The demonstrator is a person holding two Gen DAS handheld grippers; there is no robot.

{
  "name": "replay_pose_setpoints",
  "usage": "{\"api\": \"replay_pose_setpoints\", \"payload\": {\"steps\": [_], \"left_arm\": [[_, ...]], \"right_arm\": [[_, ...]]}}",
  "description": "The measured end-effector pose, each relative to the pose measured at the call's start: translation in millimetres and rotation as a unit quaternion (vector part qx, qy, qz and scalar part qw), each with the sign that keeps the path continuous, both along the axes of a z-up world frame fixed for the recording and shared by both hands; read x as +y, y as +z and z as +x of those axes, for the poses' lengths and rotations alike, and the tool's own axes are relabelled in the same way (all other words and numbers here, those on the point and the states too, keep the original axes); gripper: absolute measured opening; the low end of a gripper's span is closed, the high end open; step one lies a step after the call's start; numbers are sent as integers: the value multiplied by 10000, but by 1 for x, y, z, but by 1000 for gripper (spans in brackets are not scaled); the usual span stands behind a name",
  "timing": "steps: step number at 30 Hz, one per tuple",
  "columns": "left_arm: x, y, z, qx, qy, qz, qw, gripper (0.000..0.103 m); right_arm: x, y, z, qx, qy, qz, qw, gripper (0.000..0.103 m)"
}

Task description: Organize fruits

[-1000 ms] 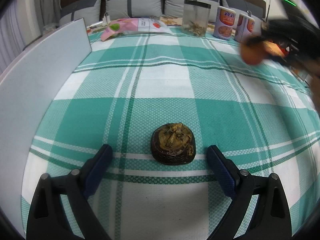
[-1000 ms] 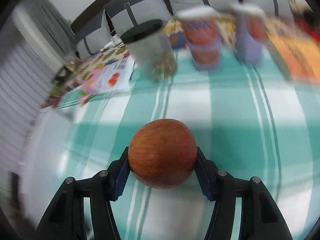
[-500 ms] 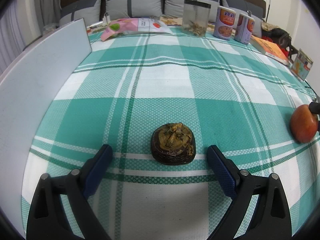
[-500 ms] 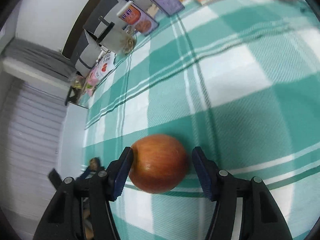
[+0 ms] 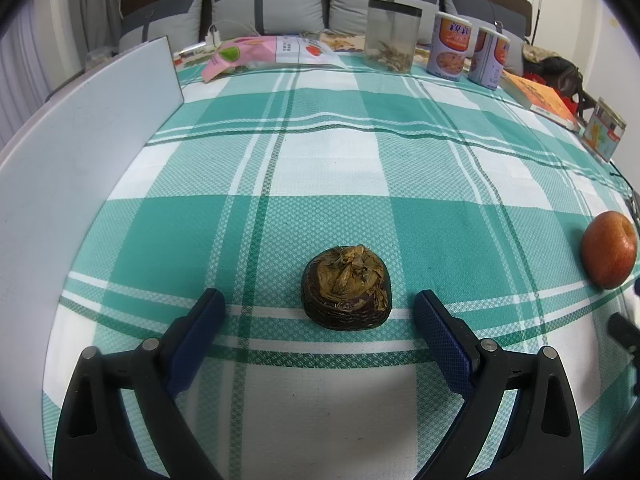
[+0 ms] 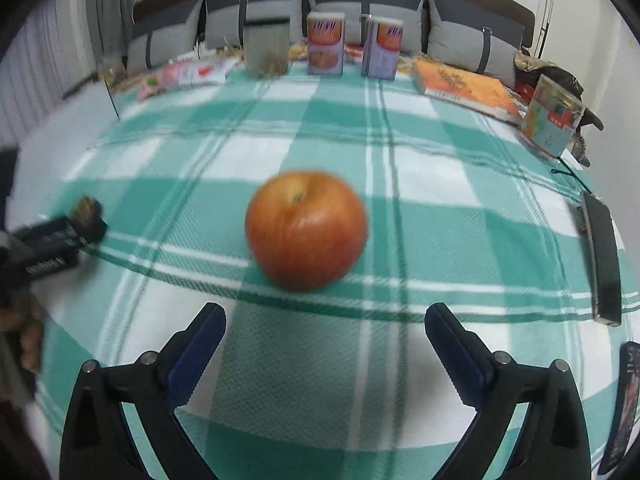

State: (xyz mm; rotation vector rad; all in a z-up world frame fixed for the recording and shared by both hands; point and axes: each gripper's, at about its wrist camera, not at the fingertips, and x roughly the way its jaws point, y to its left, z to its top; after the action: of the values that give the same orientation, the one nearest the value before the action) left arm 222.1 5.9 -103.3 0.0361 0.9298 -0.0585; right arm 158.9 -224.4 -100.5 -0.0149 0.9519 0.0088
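My right claw [image 6: 325, 330] is opening wide, the apple [image 6: 306, 229] lying free at twelve o'clock. My left claw [image 5: 319, 314] gapes around the dark fruit [image 5: 346, 287], untouched.

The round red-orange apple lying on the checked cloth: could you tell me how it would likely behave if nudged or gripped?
The round red-orange apple would probably roll if nudged, since it rests free on the flat green-and-white checked cloth, ahead of the opening right gripper. Its smooth, glossy skin may slip between narrow pads. It looks firm, so a moderate squeeze should hold.

So on the bed: one apple [image 6: 306, 230], one dark brown fruit [image 5: 346, 288], two labelled cans [image 5: 448, 46], one clear jar [image 5: 393, 41], one book [image 5: 540, 98], one snack bag [image 5: 264, 53].
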Motion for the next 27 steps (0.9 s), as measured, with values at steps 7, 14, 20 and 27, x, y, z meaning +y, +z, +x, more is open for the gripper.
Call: {"api": "replay_pose_setpoints", "payload": {"steps": [7,14,20,27], "left_arm": [[0,0,0,1,0,-3,10000,97],[0,0,0,-1,0,0,10000,97],[0,0,0,0,0,1,10000,97],[0,0,0,-1,0,-3,10000,97]], "right_arm": [[-5,-14,-4,25,-213,173,9996,103],[-4,-14,-3,-12,-226,166,9996,103],[-4,-14,-2,-13,-226,162,9996,103],[-4,-15,-2,-14,-224,164,9996,103]]}}
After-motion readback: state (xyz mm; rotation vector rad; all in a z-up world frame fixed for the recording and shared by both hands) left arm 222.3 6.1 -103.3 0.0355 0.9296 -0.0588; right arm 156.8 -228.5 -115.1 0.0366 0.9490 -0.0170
